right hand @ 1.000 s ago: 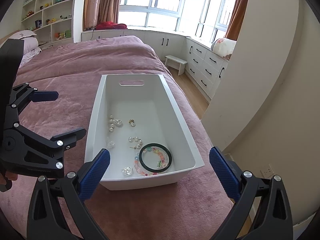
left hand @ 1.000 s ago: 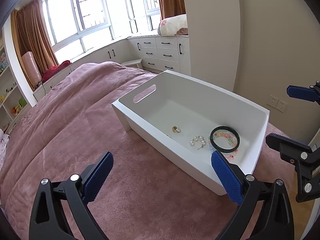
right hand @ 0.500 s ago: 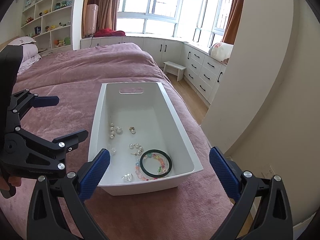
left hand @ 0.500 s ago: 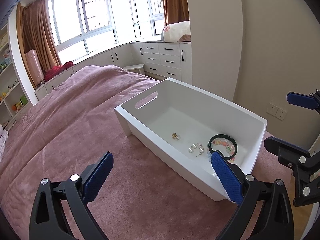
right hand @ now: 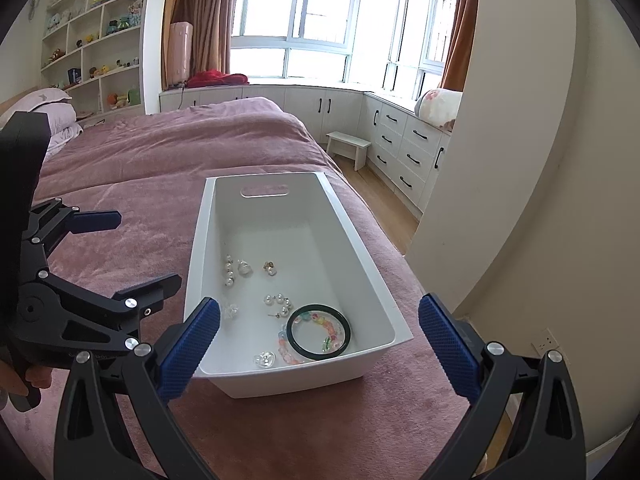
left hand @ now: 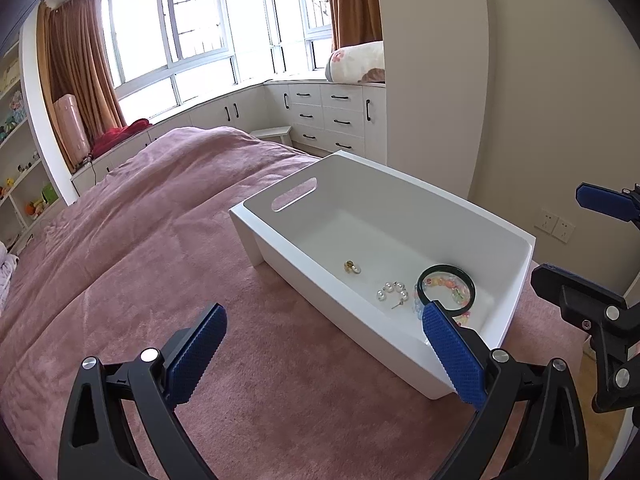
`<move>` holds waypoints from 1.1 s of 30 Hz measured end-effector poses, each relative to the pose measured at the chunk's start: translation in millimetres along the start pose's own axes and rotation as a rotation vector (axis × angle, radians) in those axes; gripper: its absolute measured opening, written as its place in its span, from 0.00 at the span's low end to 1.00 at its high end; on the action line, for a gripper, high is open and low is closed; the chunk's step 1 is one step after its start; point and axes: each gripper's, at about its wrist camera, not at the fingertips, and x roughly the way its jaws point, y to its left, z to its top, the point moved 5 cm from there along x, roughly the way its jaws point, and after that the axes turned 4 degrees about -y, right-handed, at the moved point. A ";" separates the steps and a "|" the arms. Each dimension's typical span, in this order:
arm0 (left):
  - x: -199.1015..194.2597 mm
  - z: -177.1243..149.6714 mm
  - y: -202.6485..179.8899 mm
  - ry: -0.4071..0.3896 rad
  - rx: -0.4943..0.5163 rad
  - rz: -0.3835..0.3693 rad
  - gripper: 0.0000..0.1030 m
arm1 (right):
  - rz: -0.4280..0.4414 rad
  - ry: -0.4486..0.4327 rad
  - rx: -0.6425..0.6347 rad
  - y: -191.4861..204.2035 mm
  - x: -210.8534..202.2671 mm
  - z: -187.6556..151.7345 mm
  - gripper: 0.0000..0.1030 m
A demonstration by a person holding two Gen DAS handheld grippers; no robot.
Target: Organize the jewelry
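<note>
Pink bedspread (right hand: 140, 184), white bin (right hand: 362, 240) near bed edge — left tool (left hand: 320, 348) spread, right tool (right hand: 320, 340) spread, both empty.

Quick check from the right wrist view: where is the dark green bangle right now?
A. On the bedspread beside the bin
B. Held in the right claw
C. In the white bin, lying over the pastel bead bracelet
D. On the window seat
C: the dark green bangle lies on the floor of the white bin, ringing part of the pastel bead bracelet; both claws are open and empty.
</note>
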 end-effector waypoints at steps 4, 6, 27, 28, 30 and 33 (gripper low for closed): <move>-1.7 0.6 2.9 -0.003 -0.003 0.003 0.96 | -0.003 -0.004 0.000 0.7 -0.3 0.0 0.96; -2.6 1.8 3.7 -0.004 -0.004 0.005 0.96 | -0.005 -0.006 0.000 0.4 -1.0 0.2 0.96; -4.2 2.8 4.3 0.000 -0.009 0.005 0.96 | -0.003 -0.021 0.005 -0.5 -2.5 4.4 0.96; -4.1 2.6 4.4 0.000 -0.010 0.004 0.96 | -0.002 -0.020 0.005 -0.5 -2.6 4.3 0.96; -3.8 2.8 4.4 -0.001 -0.010 0.006 0.96 | -0.004 -0.019 0.003 0.3 -1.8 4.2 0.96; -3.5 2.6 4.3 -0.003 -0.010 0.006 0.96 | -0.002 -0.015 0.002 0.5 -1.2 4.2 0.96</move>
